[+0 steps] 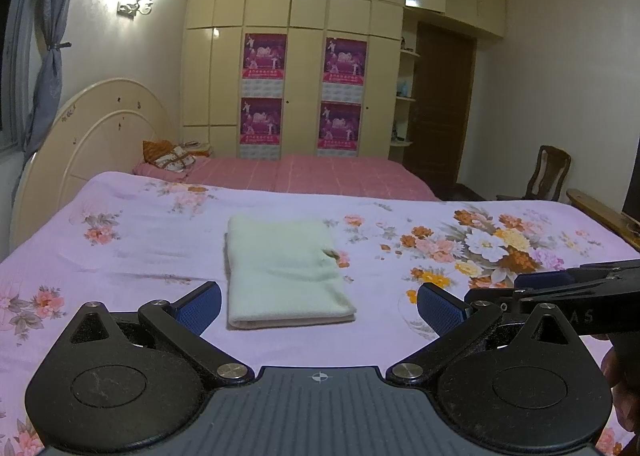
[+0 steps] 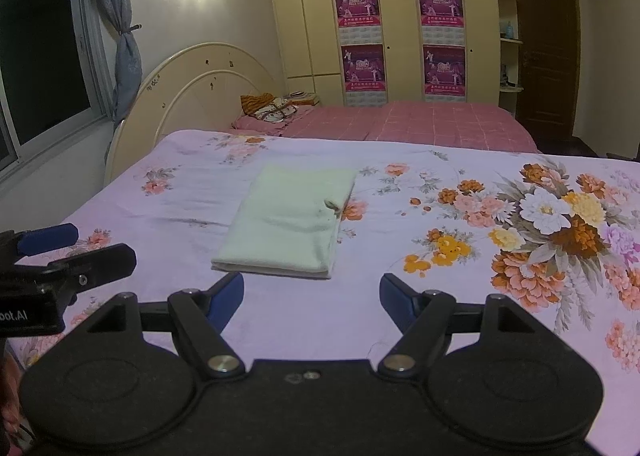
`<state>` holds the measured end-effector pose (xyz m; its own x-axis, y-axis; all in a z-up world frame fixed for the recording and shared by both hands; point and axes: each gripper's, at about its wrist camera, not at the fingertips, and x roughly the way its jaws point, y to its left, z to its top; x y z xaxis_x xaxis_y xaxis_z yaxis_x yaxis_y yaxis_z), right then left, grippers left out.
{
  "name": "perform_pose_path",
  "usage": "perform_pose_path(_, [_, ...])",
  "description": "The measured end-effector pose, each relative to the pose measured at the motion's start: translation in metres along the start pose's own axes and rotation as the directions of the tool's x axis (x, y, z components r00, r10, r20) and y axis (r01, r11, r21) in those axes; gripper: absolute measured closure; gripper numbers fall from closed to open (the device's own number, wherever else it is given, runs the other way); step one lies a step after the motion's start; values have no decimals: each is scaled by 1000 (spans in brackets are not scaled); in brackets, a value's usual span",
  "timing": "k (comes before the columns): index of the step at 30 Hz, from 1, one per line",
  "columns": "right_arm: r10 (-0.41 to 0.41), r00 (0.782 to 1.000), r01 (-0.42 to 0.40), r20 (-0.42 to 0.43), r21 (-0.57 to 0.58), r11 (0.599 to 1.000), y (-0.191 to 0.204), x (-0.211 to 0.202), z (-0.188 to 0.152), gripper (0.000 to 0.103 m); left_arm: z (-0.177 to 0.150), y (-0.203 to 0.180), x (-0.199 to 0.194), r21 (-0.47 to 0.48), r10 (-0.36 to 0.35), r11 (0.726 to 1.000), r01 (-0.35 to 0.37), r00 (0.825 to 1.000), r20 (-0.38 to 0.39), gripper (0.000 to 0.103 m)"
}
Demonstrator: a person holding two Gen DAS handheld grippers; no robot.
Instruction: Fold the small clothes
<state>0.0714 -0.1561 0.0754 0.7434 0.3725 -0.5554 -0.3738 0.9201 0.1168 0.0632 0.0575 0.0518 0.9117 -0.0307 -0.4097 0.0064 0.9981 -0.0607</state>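
Note:
A pale green cloth (image 1: 284, 268) (image 2: 290, 220) lies folded into a neat rectangle on the pink floral bedsheet (image 1: 120, 256) (image 2: 400, 296), with a doubled edge facing me. My left gripper (image 1: 320, 302) stands open just short of the cloth's near edge, nothing between its blue pads. My right gripper (image 2: 312, 292) is open too, a little back from the cloth's near right corner and empty. Each gripper shows in the other's view: the right one (image 1: 560, 288) at the right edge, the left one (image 2: 60, 256) at the left edge.
A second bed with a pink checked cover (image 1: 320, 172) (image 2: 420, 116) and cushions (image 1: 172, 154) lies behind. A cream headboard (image 1: 100, 128) stands at left, wardrobes with posters (image 1: 304, 96) at the back, a wooden chair (image 1: 544, 172) and door (image 2: 548, 56) at right.

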Motion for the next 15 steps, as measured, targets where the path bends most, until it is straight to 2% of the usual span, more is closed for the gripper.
perform_pose_path(15, [14,1000,-14,-6,-18,1000,5,9,6,29,1,7,-1,3,11,1000,-11,1000,13,0])
